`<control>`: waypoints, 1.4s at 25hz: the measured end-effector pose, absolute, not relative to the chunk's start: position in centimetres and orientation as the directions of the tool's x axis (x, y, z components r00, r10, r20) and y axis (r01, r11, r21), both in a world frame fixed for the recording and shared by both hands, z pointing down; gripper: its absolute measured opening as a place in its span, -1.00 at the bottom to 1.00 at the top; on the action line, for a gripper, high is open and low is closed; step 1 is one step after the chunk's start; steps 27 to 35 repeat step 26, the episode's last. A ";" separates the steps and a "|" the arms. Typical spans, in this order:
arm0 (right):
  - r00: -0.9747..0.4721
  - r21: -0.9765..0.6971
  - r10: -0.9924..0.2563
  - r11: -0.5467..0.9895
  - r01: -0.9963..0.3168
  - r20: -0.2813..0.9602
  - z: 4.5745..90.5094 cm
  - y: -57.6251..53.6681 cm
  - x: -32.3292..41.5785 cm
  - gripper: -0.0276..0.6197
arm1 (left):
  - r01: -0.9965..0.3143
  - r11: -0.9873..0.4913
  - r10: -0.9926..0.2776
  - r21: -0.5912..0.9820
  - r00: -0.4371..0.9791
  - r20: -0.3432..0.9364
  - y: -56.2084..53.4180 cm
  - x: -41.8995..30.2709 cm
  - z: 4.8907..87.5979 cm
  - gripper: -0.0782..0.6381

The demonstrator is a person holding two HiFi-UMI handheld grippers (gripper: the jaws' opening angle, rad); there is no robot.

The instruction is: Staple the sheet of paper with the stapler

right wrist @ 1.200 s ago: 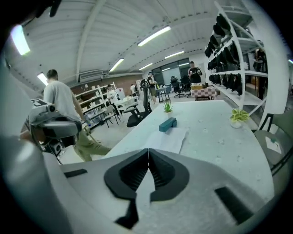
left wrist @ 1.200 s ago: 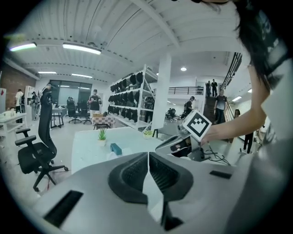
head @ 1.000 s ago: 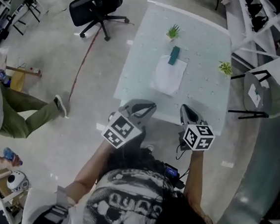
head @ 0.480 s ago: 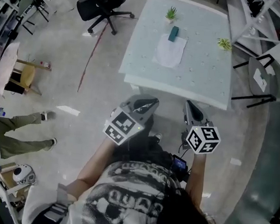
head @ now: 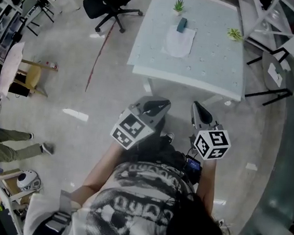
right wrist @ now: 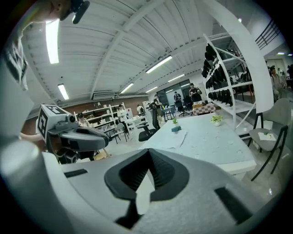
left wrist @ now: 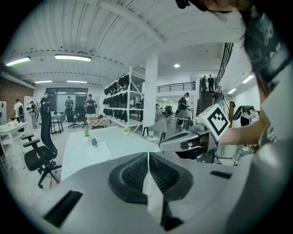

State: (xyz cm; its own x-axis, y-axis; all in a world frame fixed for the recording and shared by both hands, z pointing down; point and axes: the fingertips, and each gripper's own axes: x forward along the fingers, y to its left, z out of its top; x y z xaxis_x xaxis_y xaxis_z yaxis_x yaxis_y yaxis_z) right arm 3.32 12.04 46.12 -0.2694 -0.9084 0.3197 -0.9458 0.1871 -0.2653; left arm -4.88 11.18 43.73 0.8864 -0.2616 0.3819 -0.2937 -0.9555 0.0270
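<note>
Both the left gripper (head: 156,106) and right gripper (head: 200,112), fingers pressed together and empty, hang well short of the white paper sheet (head: 179,42), likely limp; the teal stapler (head: 182,24) at its far edge looks rigid, best gripped mid-body.

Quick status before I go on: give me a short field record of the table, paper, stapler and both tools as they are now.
table: pale, ahead of the person, apart from both tools
sheet of paper: flat on the table's far half
stapler: teal, lying at the paper's far edge
far plant: small, beyond the stapler
right plant: small, near the table's right edge
left tool: jaws together, nothing between them
right tool: jaws together, nothing between them
task state: stapler and paper untouched
</note>
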 end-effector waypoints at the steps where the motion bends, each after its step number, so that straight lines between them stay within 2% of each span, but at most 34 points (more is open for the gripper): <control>1: -0.270 -0.260 -0.908 0.190 -0.947 0.319 46.1 12.3 3.2 -0.96 | -0.291 -0.956 -0.260 0.025 0.887 0.382 11.5 -4.9 43.7 -0.76; 35: -0.285 -0.220 -0.906 0.222 -0.950 0.313 45.8 13.1 3.3 -0.96 | -0.274 -0.962 -0.247 0.016 0.890 0.384 13.4 -4.5 43.9 -0.76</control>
